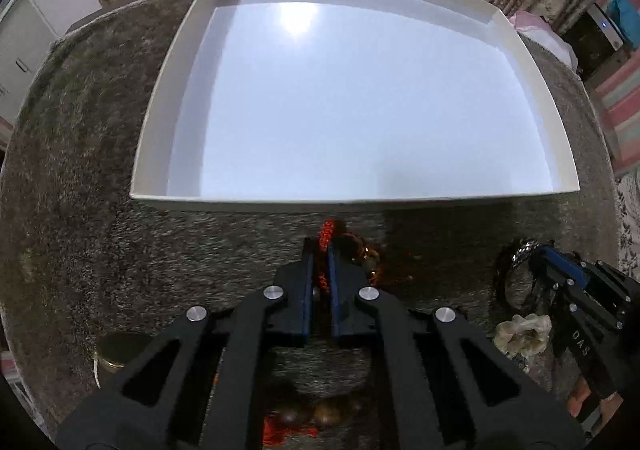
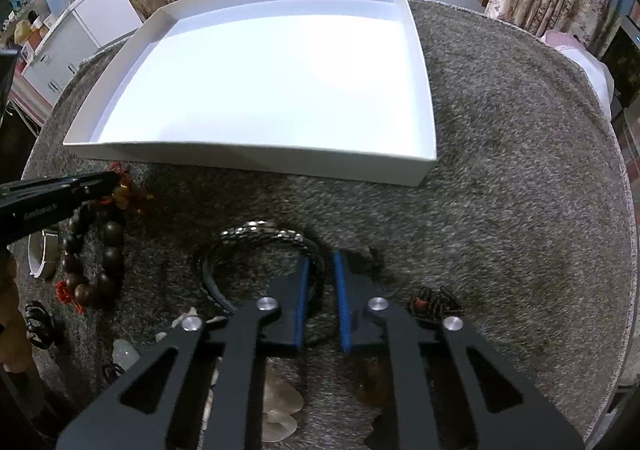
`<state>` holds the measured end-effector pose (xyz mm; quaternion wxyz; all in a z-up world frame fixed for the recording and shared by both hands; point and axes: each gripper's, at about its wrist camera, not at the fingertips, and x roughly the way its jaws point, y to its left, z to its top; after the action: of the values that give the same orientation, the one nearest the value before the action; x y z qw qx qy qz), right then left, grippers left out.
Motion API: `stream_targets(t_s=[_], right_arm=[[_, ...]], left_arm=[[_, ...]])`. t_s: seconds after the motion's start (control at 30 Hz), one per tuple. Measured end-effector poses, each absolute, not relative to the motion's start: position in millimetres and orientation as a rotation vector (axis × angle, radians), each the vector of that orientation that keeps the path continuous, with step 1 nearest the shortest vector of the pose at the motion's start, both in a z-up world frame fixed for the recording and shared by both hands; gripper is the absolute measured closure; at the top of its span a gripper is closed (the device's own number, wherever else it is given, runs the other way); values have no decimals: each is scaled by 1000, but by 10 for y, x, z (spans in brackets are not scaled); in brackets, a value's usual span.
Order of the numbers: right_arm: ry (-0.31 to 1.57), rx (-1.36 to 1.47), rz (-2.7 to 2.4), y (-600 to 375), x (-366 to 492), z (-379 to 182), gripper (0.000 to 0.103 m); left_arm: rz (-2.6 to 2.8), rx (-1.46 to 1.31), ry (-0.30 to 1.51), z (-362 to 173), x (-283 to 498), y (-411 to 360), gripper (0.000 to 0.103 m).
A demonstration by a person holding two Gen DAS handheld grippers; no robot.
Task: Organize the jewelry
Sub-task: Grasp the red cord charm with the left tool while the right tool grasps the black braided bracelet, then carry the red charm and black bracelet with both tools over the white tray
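My left gripper (image 1: 319, 252) points down at the grey rug, just in front of the white tray (image 1: 152, 153). Its blue pads are shut on the red knotted cord (image 1: 326, 230) of an amber bead bracelet (image 1: 370, 254). In the right wrist view the same gripper (image 2: 114, 177) comes in from the left at the red cord and amber beads (image 2: 126, 185). My right gripper (image 2: 322, 262) is shut on the dark band of a bracelet with a silver chain (image 2: 260, 232). It also shows at the right of the left wrist view (image 1: 534, 250), on the silver chain (image 1: 524, 250).
The tray's front wall (image 2: 280, 159) stands close behind both gripped pieces. More jewelry lies on the rug: a brown wooden bead bracelet (image 2: 108, 238), a white bangle (image 2: 40, 254), a pale stone piece (image 1: 522, 334), a small dark knotted piece (image 2: 434, 304) and shell pieces (image 2: 280, 406). A hand shows at bottom right (image 1: 580, 402).
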<state>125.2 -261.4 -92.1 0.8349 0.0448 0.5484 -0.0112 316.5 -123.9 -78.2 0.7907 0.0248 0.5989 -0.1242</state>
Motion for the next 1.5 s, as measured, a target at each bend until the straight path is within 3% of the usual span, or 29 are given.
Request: stream_targets(t_s=[0.87, 1.5], right_arm=[[991, 190, -23, -2816, 1187, -411, 99], [855, 306, -51, -3084, 2133, 38, 99]], left_arm=[[-357, 2, 1120, -137, 2846, -879, 100], [-341, 26, 994, 427, 3468, -872, 100]])
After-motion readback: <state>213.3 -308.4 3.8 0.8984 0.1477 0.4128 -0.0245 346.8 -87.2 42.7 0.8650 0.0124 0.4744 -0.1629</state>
